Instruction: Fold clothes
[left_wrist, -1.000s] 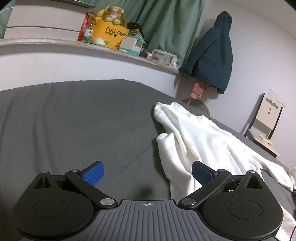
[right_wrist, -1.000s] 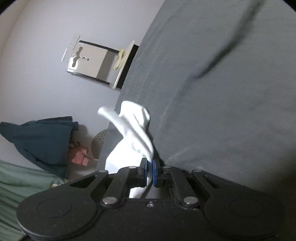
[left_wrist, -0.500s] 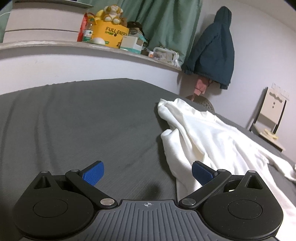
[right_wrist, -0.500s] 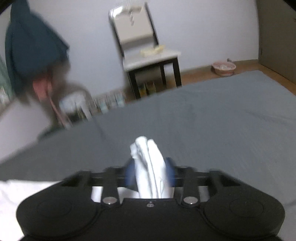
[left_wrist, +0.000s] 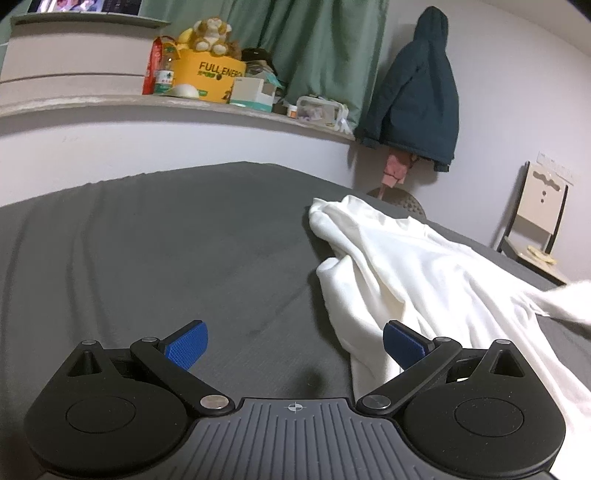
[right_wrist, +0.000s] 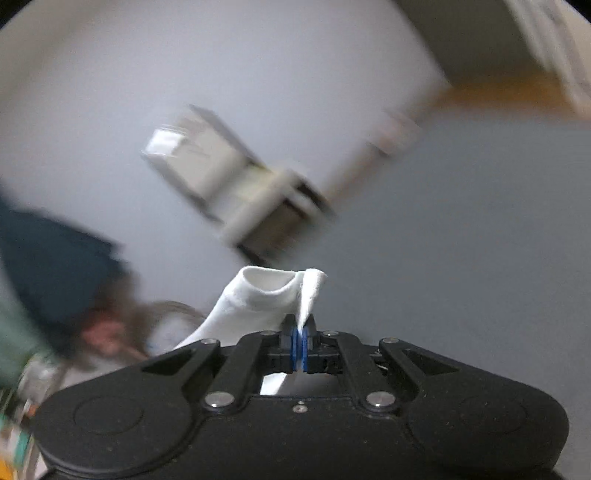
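Left wrist view: a soft, rumpled white long-sleeved cotton garment (left_wrist: 424, 266) lies crumpled on the wrinkled dark grey bedsheet (left_wrist: 166, 251), right of the left gripper (left_wrist: 293, 341), whose ribbed blue pads stand wide apart and empty. The right gripper (right_wrist: 299, 341) is clamped together on a sleeve cuff. Behind hang a dark teal hooded jacket (left_wrist: 417, 92) and a green curtain (left_wrist: 325, 48); a cream chair (left_wrist: 535, 221) stands beside the bed.

White garment (left_wrist: 417, 269) on grey bed (left_wrist: 166, 240)

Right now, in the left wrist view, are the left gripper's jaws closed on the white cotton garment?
No, the left gripper has its jaws spread wide, empty, beside the white cotton garment.
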